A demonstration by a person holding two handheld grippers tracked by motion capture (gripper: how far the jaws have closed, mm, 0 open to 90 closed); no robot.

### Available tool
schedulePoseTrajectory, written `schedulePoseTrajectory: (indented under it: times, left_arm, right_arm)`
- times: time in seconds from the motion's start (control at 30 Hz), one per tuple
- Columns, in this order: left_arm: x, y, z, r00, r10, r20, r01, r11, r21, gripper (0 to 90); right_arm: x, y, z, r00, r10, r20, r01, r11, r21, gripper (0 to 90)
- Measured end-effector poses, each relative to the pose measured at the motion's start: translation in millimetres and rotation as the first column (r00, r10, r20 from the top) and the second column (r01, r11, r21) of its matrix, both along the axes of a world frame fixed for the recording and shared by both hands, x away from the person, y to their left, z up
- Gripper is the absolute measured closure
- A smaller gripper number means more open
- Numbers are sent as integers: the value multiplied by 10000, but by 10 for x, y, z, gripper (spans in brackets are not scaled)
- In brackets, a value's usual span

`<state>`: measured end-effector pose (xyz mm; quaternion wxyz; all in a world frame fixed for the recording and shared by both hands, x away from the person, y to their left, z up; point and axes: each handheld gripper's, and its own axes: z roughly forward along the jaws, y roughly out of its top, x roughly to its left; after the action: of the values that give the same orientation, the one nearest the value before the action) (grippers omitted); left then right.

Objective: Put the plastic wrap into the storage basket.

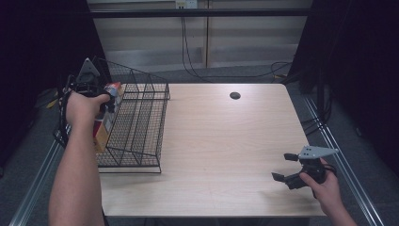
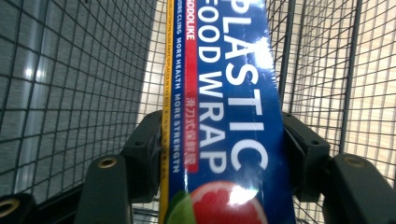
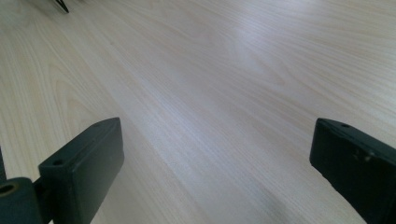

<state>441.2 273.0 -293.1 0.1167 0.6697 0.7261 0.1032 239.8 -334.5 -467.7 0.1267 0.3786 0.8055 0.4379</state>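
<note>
Blue plastic food wrap box (image 2: 229, 107), glossy, white lettering, grapefruit picture.

Table (image 1: 221, 141): pale wood-grain top, smooth, with a soft satin sheen seen in the right gripper view; a small dark round hole (image 1: 235, 95) is set near the far edge.

Basket (image 1: 141, 117): thin black metal wire, welded in a fine grid, matt.

Box (image 2: 229, 112): printed card wrapped in clear film, very glossy, with bright glare marked on the blue face; a yellow edge strip is noted beside it.

Left gripper (image 2: 219, 154): jaws of black matt plastic, brass-coloured inserts seen in them.

Right gripper (image 3: 219, 163): the same black matt plastic, slightly scuffed; its top plate (image 1: 316, 152) is seen as flat grey, dull.
</note>
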Motion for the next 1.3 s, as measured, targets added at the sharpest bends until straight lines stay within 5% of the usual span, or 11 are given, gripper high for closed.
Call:
schedulePoseTrajectory:
  times: [0.13, 0.27, 0.63, 1.1, 1.3]
  left_arm:
    - [-3, 15, 3, 9999, -2, -170, 3, 10000, 46, 394]
    - [-26, 14, 131, 9978, 112, 658, -100, 9998, -192, 375]
    - [-58, -165, 301, 9962, -214, 844, 288, 9957, -877, 260]
    - [-111, -412, 296, 9889, -927, 1158, 1120, 9784, -1737, 178]
    - [-161, -588, 308, 9792, -1451, 1419, 1720, 9645, -2003, 169]
  right_arm:
    - [-2, 9, 3, 10000, 66, -8, -66, 10000, -11, 31]
    - [-3, 4, 0, 10000, 25, -24, -25, 10000, 11, 31]
    - [-9, -14, 2, 10000, -48, -8, 48, 9999, 93, 31]
    - [23, 15, -3, 10000, -73, 3, 73, 9999, 119, 31]
    - [-19, 0, -3, 10000, -20, -26, 20, 10000, 5, 31]
